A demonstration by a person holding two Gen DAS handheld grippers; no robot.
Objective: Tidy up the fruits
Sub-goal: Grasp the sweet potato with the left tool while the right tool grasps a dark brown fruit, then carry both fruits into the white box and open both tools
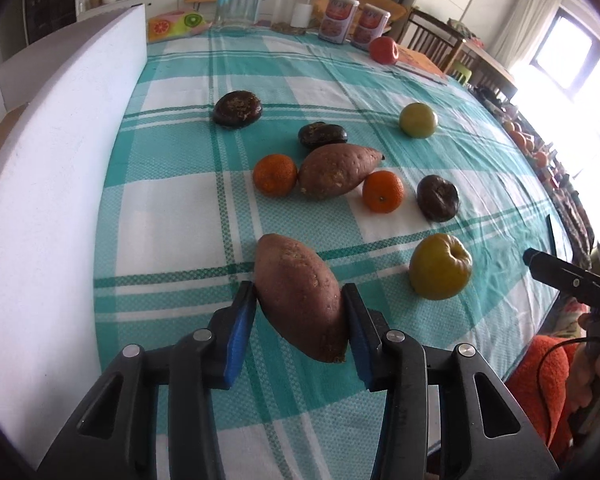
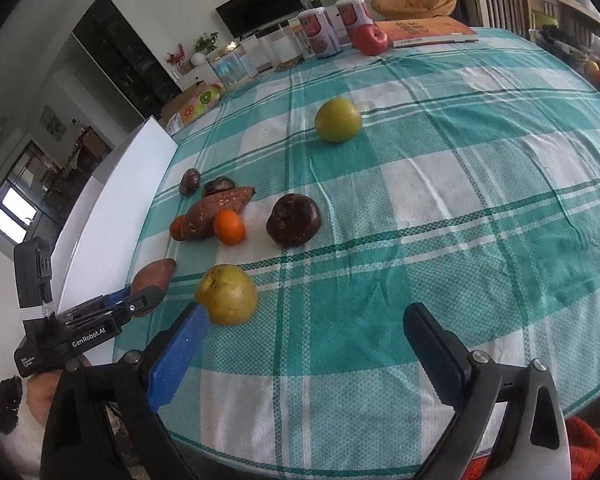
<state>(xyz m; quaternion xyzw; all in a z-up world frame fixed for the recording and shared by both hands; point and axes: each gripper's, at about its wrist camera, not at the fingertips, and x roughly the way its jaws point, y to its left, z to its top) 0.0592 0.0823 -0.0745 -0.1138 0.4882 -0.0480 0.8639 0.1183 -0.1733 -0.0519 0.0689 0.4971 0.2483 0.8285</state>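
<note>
My left gripper (image 1: 298, 294) is shut on a brown sweet potato (image 1: 292, 276), its blue pads pressing both sides near the front of the checked tablecloth (image 1: 180, 208). The right wrist view shows the same grip (image 2: 140, 300) at the left edge. My right gripper (image 2: 306, 310) stands wide open with nothing between its fingers; a yellow-green apple (image 2: 227, 300) lies just beyond its left fingertip. Farther back lie a second sweet potato (image 1: 336, 170), two oranges (image 1: 275, 174) (image 1: 382, 191), three dark fruits (image 1: 237, 109) (image 1: 322, 135) (image 1: 437, 197) and another green apple (image 1: 418, 120).
A white board (image 1: 60, 160) runs along the table's left side. At the far end stand a glass jar (image 1: 238, 4), two printed cans (image 1: 336, 18), a red apple (image 1: 384, 50) and an orange book (image 1: 418, 60). The table edge curves down the right side.
</note>
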